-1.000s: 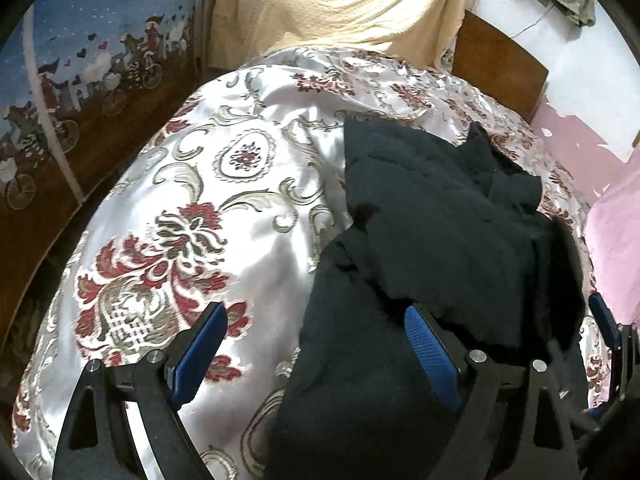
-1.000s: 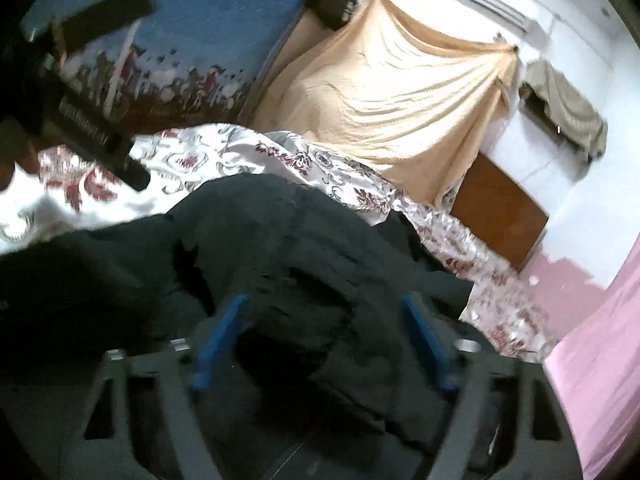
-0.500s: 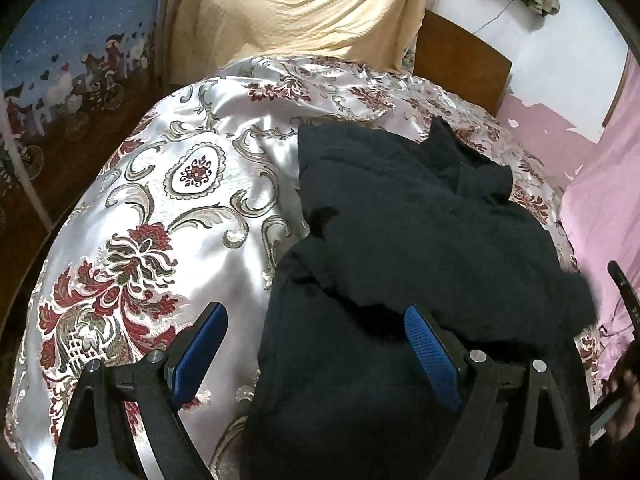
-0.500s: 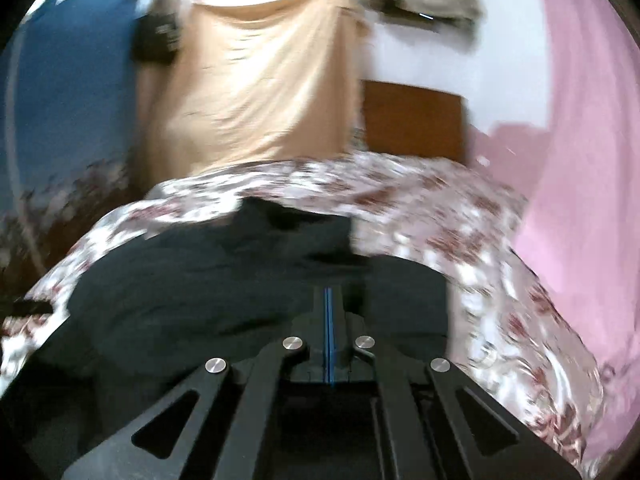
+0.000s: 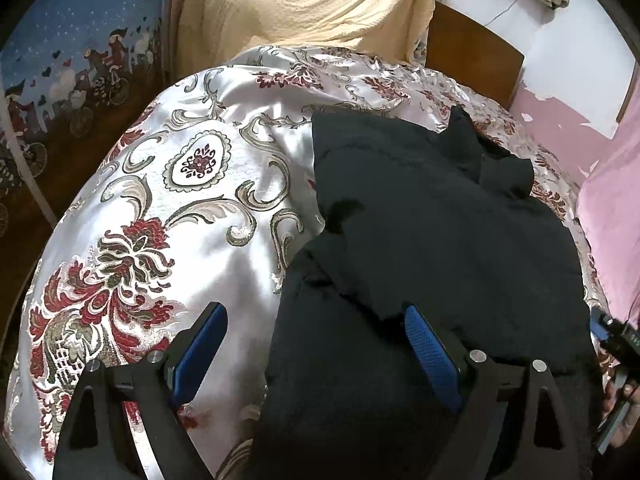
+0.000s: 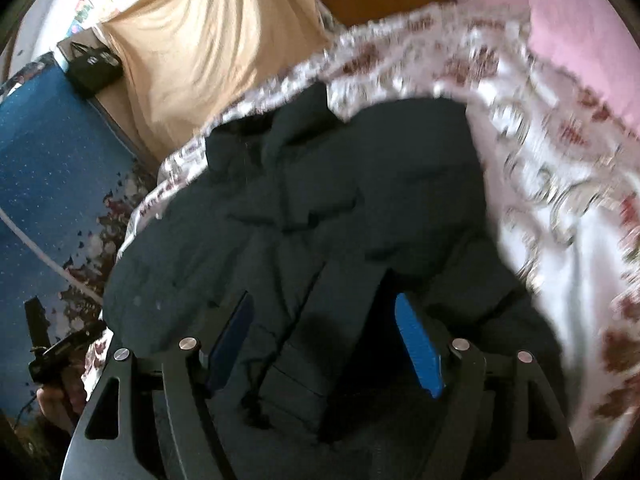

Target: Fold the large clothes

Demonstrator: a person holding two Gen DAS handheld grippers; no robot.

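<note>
A large black garment [image 5: 432,248] lies bunched and partly folded on a bed with a silver and red floral cover [image 5: 192,208]. My left gripper [image 5: 316,344] is open above the garment's near left edge, its left blue pad over the cover and its right pad over the cloth. It holds nothing. In the right wrist view the same black garment [image 6: 320,208] fills the middle. My right gripper [image 6: 326,344] is open just above its near folds, with cloth showing between the fingers but not pinched. The right gripper also shows at the left wrist view's right edge [image 5: 612,332].
A beige cloth [image 5: 304,4] hangs at the head of the bed beside a brown headboard [image 5: 472,56]. A blue patterned panel [image 5: 64,64] stands left of the bed. A pink sheet [image 5: 612,216] lies on the right. A black bag [image 6: 94,66] hangs at upper left.
My right gripper was shut half a second ago and is open now, swung down over the garment. The left gripper stayed open and shifted only slightly.
</note>
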